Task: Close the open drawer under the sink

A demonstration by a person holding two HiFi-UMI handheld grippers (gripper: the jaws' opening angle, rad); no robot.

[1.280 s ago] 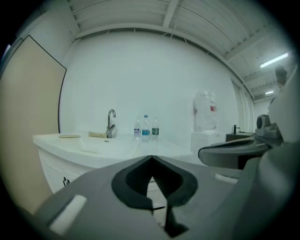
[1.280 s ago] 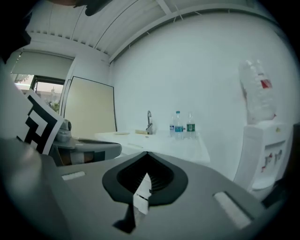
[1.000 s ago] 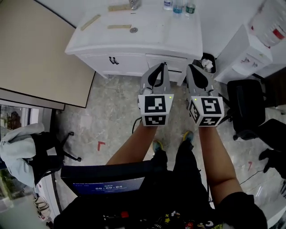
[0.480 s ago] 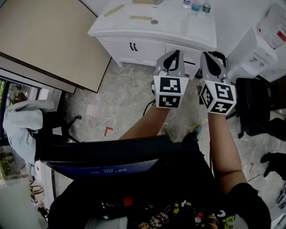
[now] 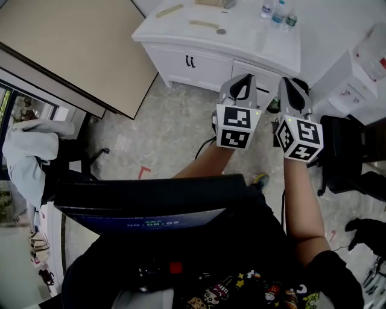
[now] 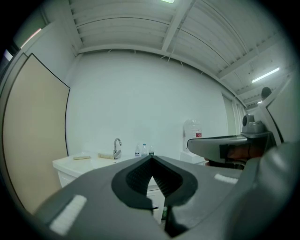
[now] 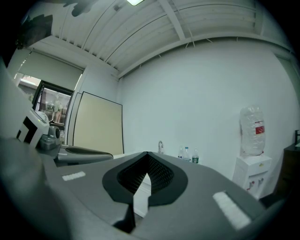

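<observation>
The white sink cabinet (image 5: 181, 57) stands at the top of the head view, with black handles (image 5: 190, 61) on its left door. Its right-hand drawer (image 5: 263, 70) juts slightly out from the front. My left gripper (image 5: 244, 78) and right gripper (image 5: 288, 80) are held side by side just before that drawer, apart from it. Both are shut with nothing between the jaws. The left gripper (image 6: 151, 158) points at the cabinet (image 6: 70, 168) and faucet (image 6: 116, 147). Beyond the right gripper (image 7: 147, 153) is the sink counter (image 7: 140, 180).
A large beige board (image 5: 78, 48) leans at the left. A white water dispenser (image 5: 356, 72) and a black chair (image 5: 347, 157) stand right of the cabinet. Bottles (image 5: 277, 12) sit on the counter. A dark cart with a screen (image 5: 145, 211) is right below me.
The cabinet has shifted right and larger in the head view, and both grippers have risen toward its right drawer. Both stayed shut.
</observation>
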